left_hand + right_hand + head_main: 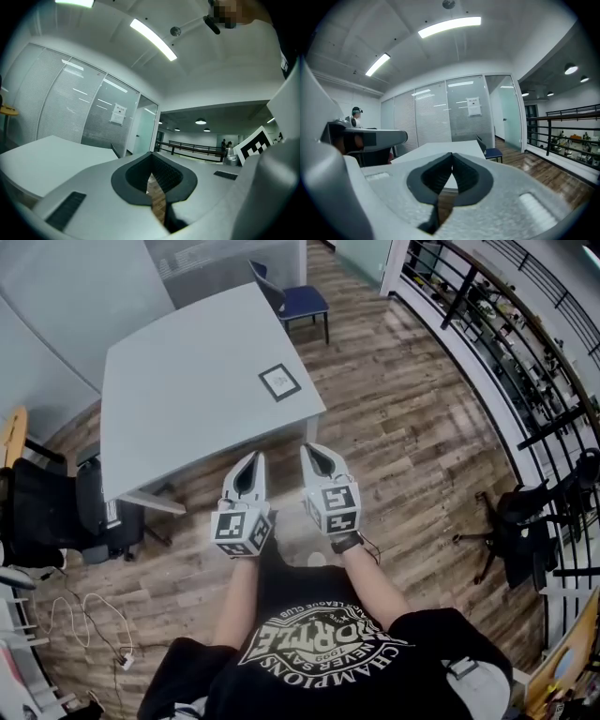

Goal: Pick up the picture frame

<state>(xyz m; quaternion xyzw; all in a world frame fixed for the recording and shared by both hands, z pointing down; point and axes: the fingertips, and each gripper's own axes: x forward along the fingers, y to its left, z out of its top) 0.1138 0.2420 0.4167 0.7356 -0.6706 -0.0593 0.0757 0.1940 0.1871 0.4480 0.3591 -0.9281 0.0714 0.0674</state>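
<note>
A small dark-rimmed picture frame (pixel 279 382) with a white middle lies flat on the grey table (pixel 178 381), close to its near right corner. Both grippers hang side by side in the air over the wooden floor, short of the table's near edge. My left gripper (pixel 254 458) is shut with nothing in it, and its own view shows the tips (pixel 151 157) meeting. My right gripper (pixel 310 450) is likewise shut and empty, tips together (pixel 452 156), pointing toward the table (pixel 440 152). The frame is not visible in either gripper view.
A blue chair (pixel 298 298) stands behind the table's far corner. A black office chair (pixel 56 512) sits at the left, with cables (pixel 89 615) on the floor. A railing (pixel 525 352) runs along the right, with another black chair (pixel 520 521) near it. Glass partitions (pixel 440 112) back the table.
</note>
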